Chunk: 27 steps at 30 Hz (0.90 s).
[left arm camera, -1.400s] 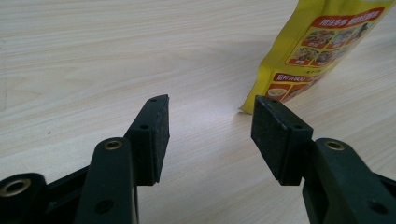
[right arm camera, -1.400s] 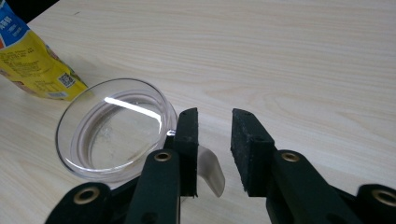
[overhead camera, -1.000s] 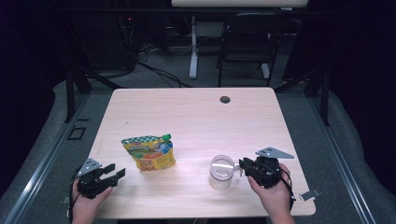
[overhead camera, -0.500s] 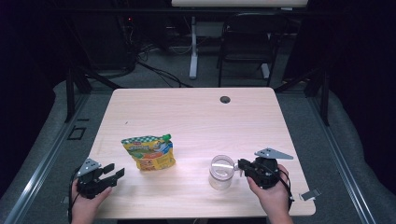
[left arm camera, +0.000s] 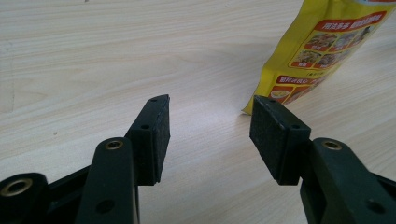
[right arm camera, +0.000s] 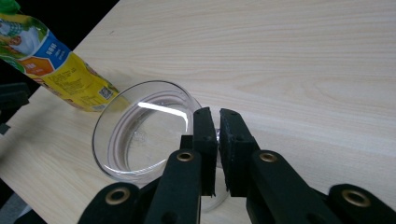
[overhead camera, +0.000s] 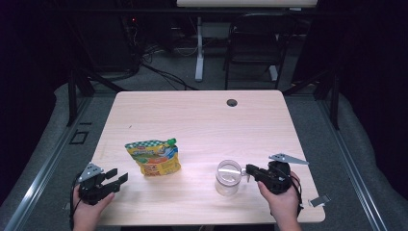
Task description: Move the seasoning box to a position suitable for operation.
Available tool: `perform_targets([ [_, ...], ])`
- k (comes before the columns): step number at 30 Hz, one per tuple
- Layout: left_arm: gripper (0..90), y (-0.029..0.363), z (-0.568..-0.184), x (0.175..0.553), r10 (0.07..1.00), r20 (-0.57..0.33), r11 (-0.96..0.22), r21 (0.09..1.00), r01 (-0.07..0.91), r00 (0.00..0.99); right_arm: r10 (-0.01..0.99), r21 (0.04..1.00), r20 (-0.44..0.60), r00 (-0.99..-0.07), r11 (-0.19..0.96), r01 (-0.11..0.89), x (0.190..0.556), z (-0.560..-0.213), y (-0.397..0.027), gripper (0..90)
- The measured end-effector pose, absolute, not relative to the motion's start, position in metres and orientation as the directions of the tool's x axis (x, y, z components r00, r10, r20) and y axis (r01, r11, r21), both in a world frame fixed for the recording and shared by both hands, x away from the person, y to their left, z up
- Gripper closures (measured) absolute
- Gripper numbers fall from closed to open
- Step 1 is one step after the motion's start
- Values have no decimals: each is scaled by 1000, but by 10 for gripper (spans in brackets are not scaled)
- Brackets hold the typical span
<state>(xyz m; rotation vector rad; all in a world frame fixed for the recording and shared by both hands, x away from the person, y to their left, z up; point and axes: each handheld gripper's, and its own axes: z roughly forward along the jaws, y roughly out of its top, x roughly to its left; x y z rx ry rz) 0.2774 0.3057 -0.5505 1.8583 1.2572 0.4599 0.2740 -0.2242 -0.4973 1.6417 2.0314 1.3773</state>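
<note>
A clear glass jar point(overhead camera: 228, 177) stands upright and uncapped at the table's front right. My right gripper point(overhead camera: 248, 169) reaches it from the right. In the right gripper view its jaws have just been closing, and my right gripper point(right arm camera: 217, 114) pinches the near wall of the jar point(right arm camera: 140, 135) at the rim, one pad inside and one outside. A yellow printed pouch point(overhead camera: 154, 158) with a green cap lies left of the jar. My left gripper point(overhead camera: 118, 177) rests at the front left, open and holding nothing. In its own view, my left gripper point(left arm camera: 210, 105) points at the pouch point(left arm camera: 322, 46).
The pale wooden table point(overhead camera: 202, 120) has a dark cable hole point(overhead camera: 232, 102) near its far edge. A chair and desk legs stand on the dark floor beyond. The pouch point(right arm camera: 56, 70) lies just past the jar in the right gripper view.
The right gripper has crept slightly left against the jar's rim. The jar, the pouch and the left hand have kept their places.
</note>
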Motion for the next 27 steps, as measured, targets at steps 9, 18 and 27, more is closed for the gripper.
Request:
perform_targets([
  [9, 477, 305, -550, 277, 889, -134, -169, 793, 586, 438, 809, 713, 467, -355, -107, 693, 277, -502, -231, 857],
  [18, 477, 306, -550, 277, 891, -136, -162, 795, 585, 433, 793, 701, 502, -346, -139, 699, 277, -504, -234, 858],
  [27, 476, 306, -551, 277, 892, -137, -162, 794, 586, 432, 787, 693, 516, -338, -152, 704, 277, -506, -235, 860],
])
